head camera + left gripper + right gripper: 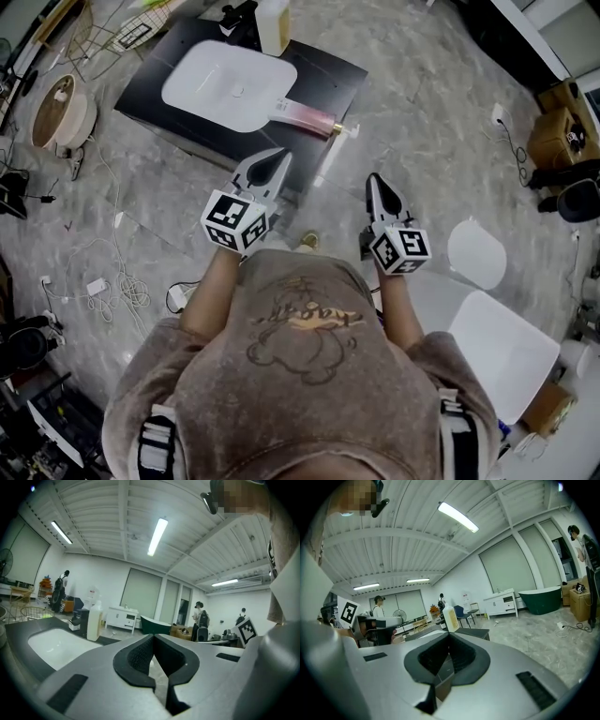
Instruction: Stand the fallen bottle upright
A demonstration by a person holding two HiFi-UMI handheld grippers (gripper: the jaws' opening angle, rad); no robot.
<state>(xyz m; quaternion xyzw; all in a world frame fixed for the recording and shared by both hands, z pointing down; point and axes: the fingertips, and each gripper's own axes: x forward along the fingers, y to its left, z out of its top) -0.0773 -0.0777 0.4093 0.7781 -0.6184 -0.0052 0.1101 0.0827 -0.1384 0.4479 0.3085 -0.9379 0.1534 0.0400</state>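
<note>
A pink bottle [307,116] with a gold collar lies on its side at the near right edge of a low black table [323,70], beside a white tray [225,84]. A tall pale bottle [273,26] stands upright at the table's far side; it also shows in the left gripper view [94,620] and the right gripper view [451,618]. My left gripper [278,157] is shut and empty, just short of the table's near edge. My right gripper [376,180] is also shut and empty, over the floor to the right of the table. The pink bottle is hidden in both gripper views.
A white chair [497,337] stands at the right, close to my right arm. Cardboard boxes [558,131] sit at the far right. Cables and a power strip [112,281] lie on the floor at the left, near a round wooden drum [56,111]. People stand far off.
</note>
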